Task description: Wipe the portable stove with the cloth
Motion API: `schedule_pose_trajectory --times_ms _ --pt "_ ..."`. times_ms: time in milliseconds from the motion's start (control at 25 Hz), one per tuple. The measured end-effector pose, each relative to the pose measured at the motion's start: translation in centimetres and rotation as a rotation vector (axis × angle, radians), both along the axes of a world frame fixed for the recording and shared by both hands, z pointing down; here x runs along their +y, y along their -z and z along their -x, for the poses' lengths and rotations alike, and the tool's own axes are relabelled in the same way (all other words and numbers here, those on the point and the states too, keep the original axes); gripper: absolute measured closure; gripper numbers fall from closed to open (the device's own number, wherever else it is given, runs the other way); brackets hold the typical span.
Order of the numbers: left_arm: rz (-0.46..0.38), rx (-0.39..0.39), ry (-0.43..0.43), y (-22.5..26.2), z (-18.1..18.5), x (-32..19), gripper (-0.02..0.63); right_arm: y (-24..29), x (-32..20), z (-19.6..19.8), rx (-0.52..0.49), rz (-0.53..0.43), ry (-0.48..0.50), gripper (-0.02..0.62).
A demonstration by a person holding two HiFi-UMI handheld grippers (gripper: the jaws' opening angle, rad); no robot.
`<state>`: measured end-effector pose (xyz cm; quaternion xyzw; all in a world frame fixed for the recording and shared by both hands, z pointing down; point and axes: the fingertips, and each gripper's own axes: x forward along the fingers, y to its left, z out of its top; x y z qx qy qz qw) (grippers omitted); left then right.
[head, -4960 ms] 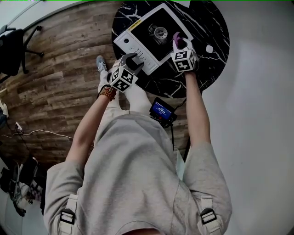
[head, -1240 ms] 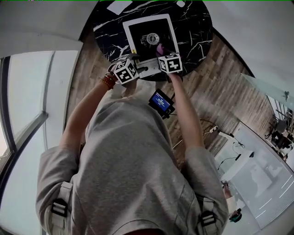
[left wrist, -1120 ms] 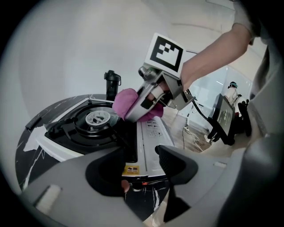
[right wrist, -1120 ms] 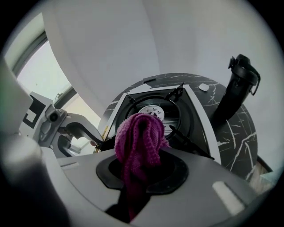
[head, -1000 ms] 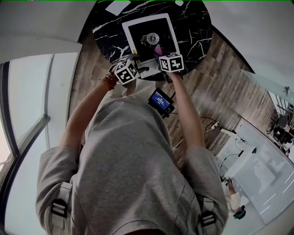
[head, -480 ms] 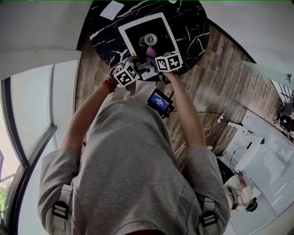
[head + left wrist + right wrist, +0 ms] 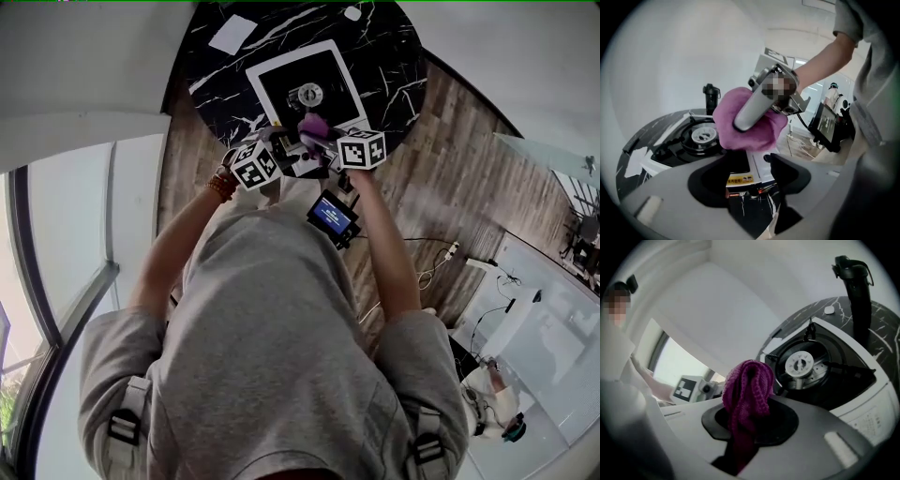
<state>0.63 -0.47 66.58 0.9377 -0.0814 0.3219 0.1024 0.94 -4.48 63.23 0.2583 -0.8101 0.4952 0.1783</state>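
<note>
As the right tongs point(image 7: 327, 138) come back toward me from half a second ago, the purple cloth point(image 7: 312, 124) leaves the black cooking area and now sits over the near edge of the portable stove point(image 7: 262, 79). I read that as the end of one stroke, either a reset for another pass or the wipe winding down; I cannot judge how clean the top is. The left tongs point(image 7: 272, 150) have hardly shifted, holding at the stove's near left corner.

The right gripper view shows what the head view cannot. The right tongs point(image 7: 749, 423) are clamped on the cloth point(image 7: 747, 389), which stands up in a bunched loop from between them. The burner point(image 7: 800, 365) lies beyond it on the far right.

The left gripper view gives the side-on angle. The cloth point(image 7: 749, 127) hangs around the other gripper's tip, seemingly lifted clear of the stove's white front panel. The left tongs point(image 7: 749, 180) stand wide with nothing between them, only a yellow label point(image 7: 740, 178) and the dark marbled surface point(image 7: 752, 206) showing through the gap.

Only the head view shows the whole round surface point(image 7: 398, 58), with the stove near its middle.
</note>
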Motion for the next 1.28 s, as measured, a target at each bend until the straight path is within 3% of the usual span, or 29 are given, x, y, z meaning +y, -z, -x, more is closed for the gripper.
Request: schedule_pose_trajectory --times_ms 160,240,320,480,600,760,840,960,1040,1120,1280 --pt "-0.036 0.249 0.049 6.0 1.3 -1.1 0.304 7.4 0.4 1.9 -0.345 -0.043 0.016 0.502" --pt "-0.027 0.347 0.042 9.0 2.1 -0.7 0.301 9.2 1.0 3.3 -0.405 -0.066 0.079 0.502" --pt "-0.043 0.387 0.024 11.2 2.7 -0.3 0.301 9.7 1.8 5.1 -0.428 -0.064 0.154 0.502" --pt "-0.111 0.344 0.056 11.7 4.0 -1.2 0.317 9.6 2.1 8.0 -0.463 -0.07 0.208 0.5" --pt "-0.07 0.341 0.108 11.5 4.8 -2.0 0.377 9.2 1.3 8.0 -0.439 -0.13 0.202 0.495" --pt "-0.027 0.322 0.158 9.7 5.5 -3.2 0.51 7.9 0.1 5.3 -0.267 -0.274 0.162 0.451" --pt "-0.003 0.302 0.209 8.6 6.2 -4.3 0.52 6.9 -0.2 2.9 -0.18 -0.307 0.134 0.44" --pt "-0.048 0.268 0.296 6.6 7.5 -7.0 0.525 6.0 -0.5 -0.7 -0.107 -0.327 0.076 0.471" --pt "-0.113 0.199 0.395 5.6 9.0 -9.8 0.526 5.3 -0.7 -3.0 -0.054 -0.341 0.028 0.477" --pt "-0.19 0.07 0.459 4.3 10.4 -12.5 0.526 4.8 -0.9 -4.9 -0.018 -0.349 -0.021 0.48" --pt "-0.252 -0.157 0.388 0.3 10.1 -15.2 0.528 4.9 -0.8 -8.1 -0.032 -0.369 -0.128 0.482"
